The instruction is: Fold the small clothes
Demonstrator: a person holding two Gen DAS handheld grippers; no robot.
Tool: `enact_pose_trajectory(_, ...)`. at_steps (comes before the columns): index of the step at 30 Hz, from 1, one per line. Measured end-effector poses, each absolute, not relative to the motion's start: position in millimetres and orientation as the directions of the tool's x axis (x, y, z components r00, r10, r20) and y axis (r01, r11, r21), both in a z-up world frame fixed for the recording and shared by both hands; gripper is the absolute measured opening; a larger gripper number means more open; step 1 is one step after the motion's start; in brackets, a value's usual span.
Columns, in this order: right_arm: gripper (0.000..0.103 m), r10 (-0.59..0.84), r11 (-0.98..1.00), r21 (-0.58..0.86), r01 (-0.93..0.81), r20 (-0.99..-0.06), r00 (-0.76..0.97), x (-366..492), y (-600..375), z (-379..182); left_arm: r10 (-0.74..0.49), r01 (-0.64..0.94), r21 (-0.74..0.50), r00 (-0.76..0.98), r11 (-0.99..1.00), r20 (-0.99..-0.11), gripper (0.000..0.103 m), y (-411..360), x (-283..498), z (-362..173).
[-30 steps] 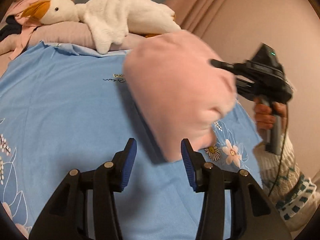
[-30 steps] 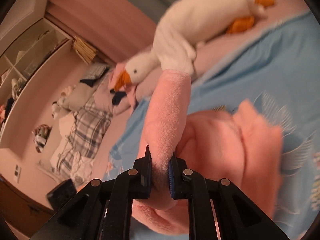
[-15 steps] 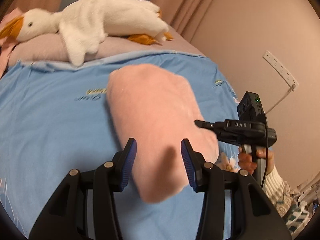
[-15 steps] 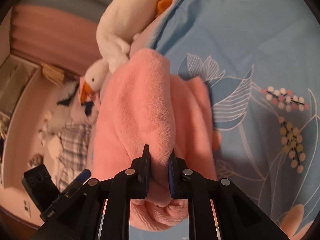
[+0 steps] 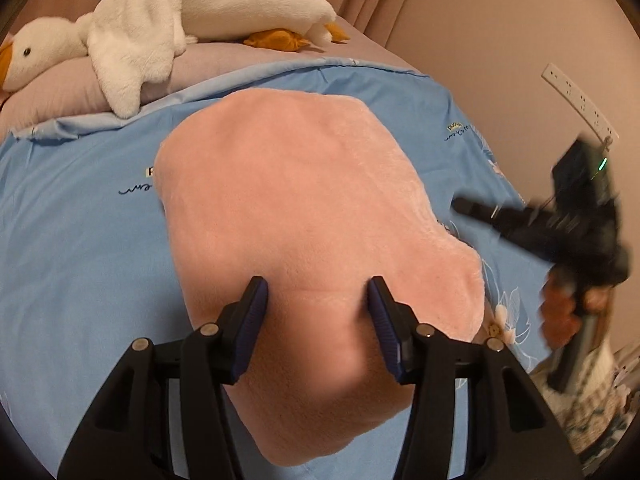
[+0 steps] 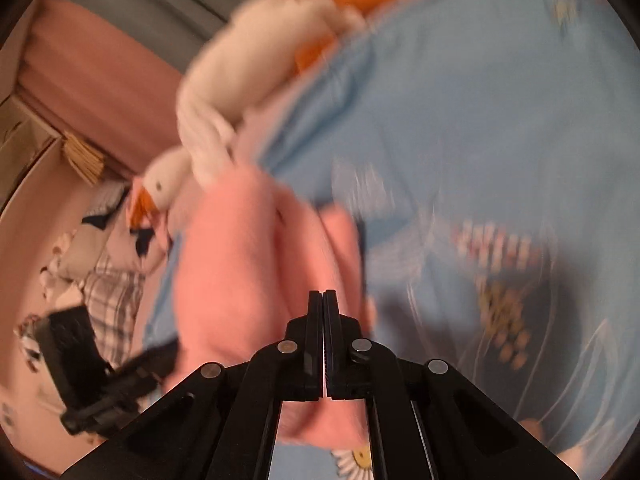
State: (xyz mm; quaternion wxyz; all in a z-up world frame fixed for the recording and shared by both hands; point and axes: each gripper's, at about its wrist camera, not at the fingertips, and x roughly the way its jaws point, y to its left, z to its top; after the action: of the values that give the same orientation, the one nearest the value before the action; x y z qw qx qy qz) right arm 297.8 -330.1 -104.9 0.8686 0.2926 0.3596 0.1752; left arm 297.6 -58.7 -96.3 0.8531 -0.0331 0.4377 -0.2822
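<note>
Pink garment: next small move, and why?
Probably lower the left gripper and press the pink garment flat. It lies folded on the blue sheet, the left jaws have just been opening with nothing gripped, and the right gripper is shut, clear of it.

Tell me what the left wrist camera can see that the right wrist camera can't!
Only the left wrist view shows the white power strip on the wall, the person's hand and the open left gripper.

Only the right wrist view shows the plaid cloth and the shut right gripper, with nothing between its fingers.

Both show the pink garment, the toy goose and the blue bedsheet.
</note>
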Motion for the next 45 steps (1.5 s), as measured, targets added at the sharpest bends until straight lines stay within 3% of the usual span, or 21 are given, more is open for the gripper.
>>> enact_pose_trajectory(2, 0.011, 0.575, 0.741, 0.651, -0.165, -0.489, 0.656, 306, -316, -89, -0.511, 0.455, -0.302, 0.459, 0.838, -0.726, 0.051, -62, 298, -96)
enact_pose_trajectory(5, 0.027, 0.589, 0.760, 0.613, -0.216, -0.508, 0.628, 321, -282, -76, -0.507, 0.470, -0.286, 0.458, 0.835, -0.730, 0.050, -71, 302, -97)
enact_pose_trajectory(7, 0.027, 0.577, 0.790, 0.562, -0.247, -0.542, 0.611, 336, -259, -73, -0.498, 0.491, -0.258, 0.458, 0.832, -0.736, 0.050, -78, 303, -97)
enact_pose_trajectory(11, 0.027, 0.437, 0.887, 0.448, -0.112, -0.737, 0.516, 367, -251, -117, -0.493, 0.521, -0.235, 0.439, 0.821, -0.751, 0.050, -89, 306, -100)
enact_pose_trajectory(15, 0.023, 0.534, 0.800, 0.598, -0.035, -0.685, 0.496, 373, -280, -157, -0.497, 0.528, -0.236, 0.432, 0.816, -0.752, 0.050, -98, 314, -107)
enact_pose_trajectory(21, 0.023, 0.534, 0.805, 0.590, -0.064, -0.673, 0.512, 358, -283, -145, -0.510, 0.502, -0.275, 0.423, 0.820, -0.749, 0.050, -89, 316, -103)
enact_pose_trajectory(26, 0.042, 0.570, 0.785, 0.604, -0.136, -0.618, 0.542, 325, -276, -118, -0.500, 0.486, -0.277, 0.423, 0.829, -0.755, 0.051, -81, 310, -96)
enact_pose_trajectory(31, 0.042, 0.535, 0.826, 0.538, -0.170, -0.651, 0.539, 303, -269, -114, -0.492, 0.475, -0.272, 0.437, 0.837, -0.753, 0.052, -79, 303, -97)
enact_pose_trajectory(34, 0.042, 0.438, 0.887, 0.447, -0.115, -0.736, 0.516, 305, -265, -132, -0.476, 0.478, -0.251, 0.438, 0.842, -0.763, 0.052, -84, 302, -99)
enact_pose_trajectory(43, 0.046, 0.447, 0.879, 0.465, -0.105, -0.728, 0.519, 303, -267, -133, -0.454, 0.462, -0.234, 0.450, 0.855, -0.769, 0.052, -79, 293, -94)
enact_pose_trajectory(45, 0.049, 0.448, 0.878, 0.467, -0.103, -0.728, 0.520, 301, -268, -133, -0.453, 0.453, -0.240, 0.450, 0.858, -0.769, 0.057, -75, 289, -92)
